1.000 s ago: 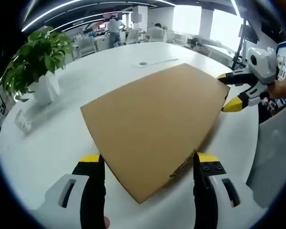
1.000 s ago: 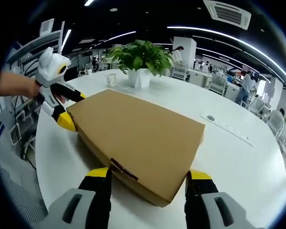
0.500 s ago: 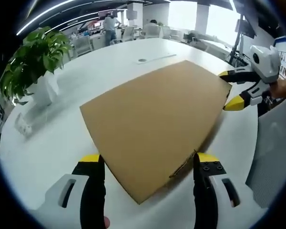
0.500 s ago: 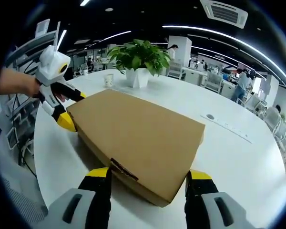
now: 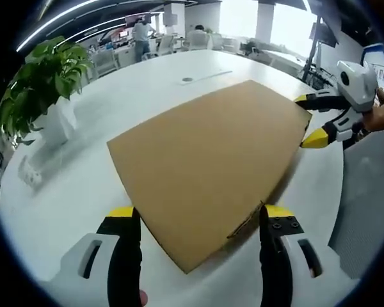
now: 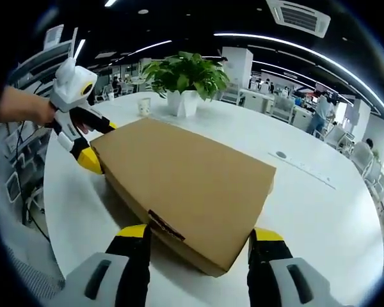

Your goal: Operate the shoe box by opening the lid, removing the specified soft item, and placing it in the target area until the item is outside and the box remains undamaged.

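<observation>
We see a closed brown cardboard shoe box [image 5: 205, 169] lying flat on a large white table [image 5: 70, 192], its lid down and no gap showing along the edges. Our left tool [image 5: 200, 214] stands open at one corner of the box, its two yellow-tipped jaws spread to either side of that corner with the cardboard reaching in between them; we cannot tell whether either jaw touches it. In the left gripper view our right tool [image 5: 310, 119] comes in at the opposite corner, one yellow tip above the lid edge and one below at the box's side, held by a hand [image 5: 381, 118]. In the right gripper view that same right tool [image 6: 201, 233] is open too, jaws apart on either side of the near corner of the box [image 6: 185, 185], where a dark strip shows on the side wall. There the left tool [image 6: 93, 144] appears at the far corner with its jaws astride the box edge, a hand [image 6: 25, 109] behind it. A potted plant [image 6: 185, 80] in a white pot stands on the table toward its far edge, well apart from the box, with a small white cup [image 6: 144, 107] near it. A round grommet and a long flat strip [image 6: 304, 169] lie in the tabletop beyond the box. Office desks, chairs and people fill the background.
</observation>
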Demonstrator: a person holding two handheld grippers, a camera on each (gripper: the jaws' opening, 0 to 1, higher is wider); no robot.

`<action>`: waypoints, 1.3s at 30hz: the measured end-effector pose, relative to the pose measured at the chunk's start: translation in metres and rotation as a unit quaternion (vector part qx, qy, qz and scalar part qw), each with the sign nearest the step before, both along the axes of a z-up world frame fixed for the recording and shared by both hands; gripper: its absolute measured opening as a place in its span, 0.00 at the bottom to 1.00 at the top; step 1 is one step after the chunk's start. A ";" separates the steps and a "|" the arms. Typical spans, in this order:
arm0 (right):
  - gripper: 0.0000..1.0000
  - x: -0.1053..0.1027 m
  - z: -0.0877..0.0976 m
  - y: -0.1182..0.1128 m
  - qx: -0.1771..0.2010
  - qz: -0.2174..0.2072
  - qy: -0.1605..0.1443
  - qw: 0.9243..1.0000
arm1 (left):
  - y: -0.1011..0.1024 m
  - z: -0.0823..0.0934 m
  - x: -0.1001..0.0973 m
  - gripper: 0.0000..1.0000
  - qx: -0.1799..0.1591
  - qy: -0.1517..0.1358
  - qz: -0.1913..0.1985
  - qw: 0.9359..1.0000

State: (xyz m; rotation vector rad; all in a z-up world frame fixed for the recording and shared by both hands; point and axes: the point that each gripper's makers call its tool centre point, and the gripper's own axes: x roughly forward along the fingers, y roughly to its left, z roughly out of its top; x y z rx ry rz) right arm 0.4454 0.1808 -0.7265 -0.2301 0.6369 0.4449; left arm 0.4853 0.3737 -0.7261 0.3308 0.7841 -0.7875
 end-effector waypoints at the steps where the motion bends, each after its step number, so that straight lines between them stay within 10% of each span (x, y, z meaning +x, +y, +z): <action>1: 0.59 0.000 0.000 0.000 0.000 -0.001 0.000 1.000 | 0.000 0.000 0.000 0.75 0.000 0.001 -0.002 1.000; 39: 0.57 -0.001 -0.003 -0.005 0.008 0.036 -0.014 0.999 | 0.005 -0.003 -0.005 0.75 -0.044 -0.032 0.066 0.996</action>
